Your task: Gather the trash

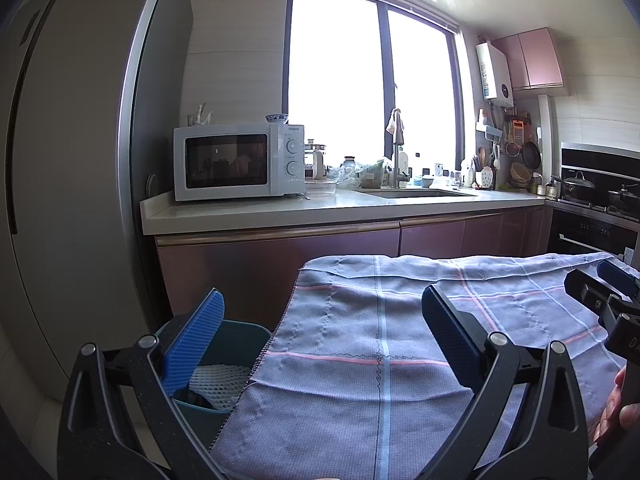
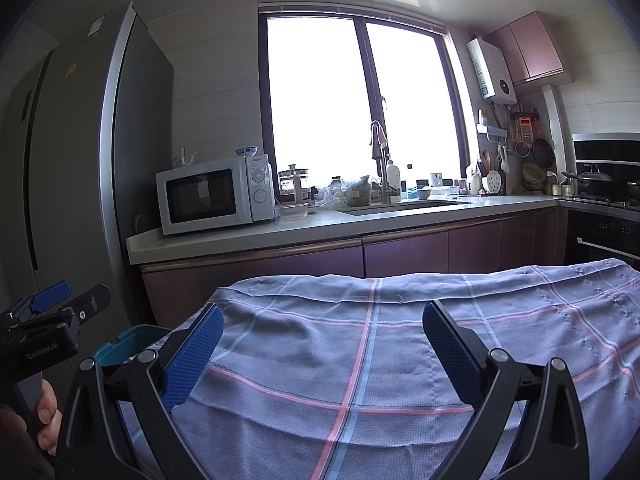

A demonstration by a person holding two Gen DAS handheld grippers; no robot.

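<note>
A teal trash bin [image 1: 240, 336] stands at the left edge of a table covered with a grey-blue checked cloth [image 1: 380, 320]; white foam netting [image 1: 216, 384] lies inside it. My left gripper [image 1: 320, 320] is open and empty, its left pad above the bin, its right pad over the cloth. My right gripper [image 2: 322, 332] is open and empty above the cloth [image 2: 400, 340]. The bin's rim [image 2: 132, 338] shows at the left of the right wrist view. No loose trash shows on the cloth.
A fridge [image 1: 72, 140] stands at the left. A counter [image 1: 320, 208] behind the table holds a white microwave [image 1: 236, 160], a sink [image 1: 420, 194] and kitchenware. A stove with pots [image 1: 600, 196] is at the right.
</note>
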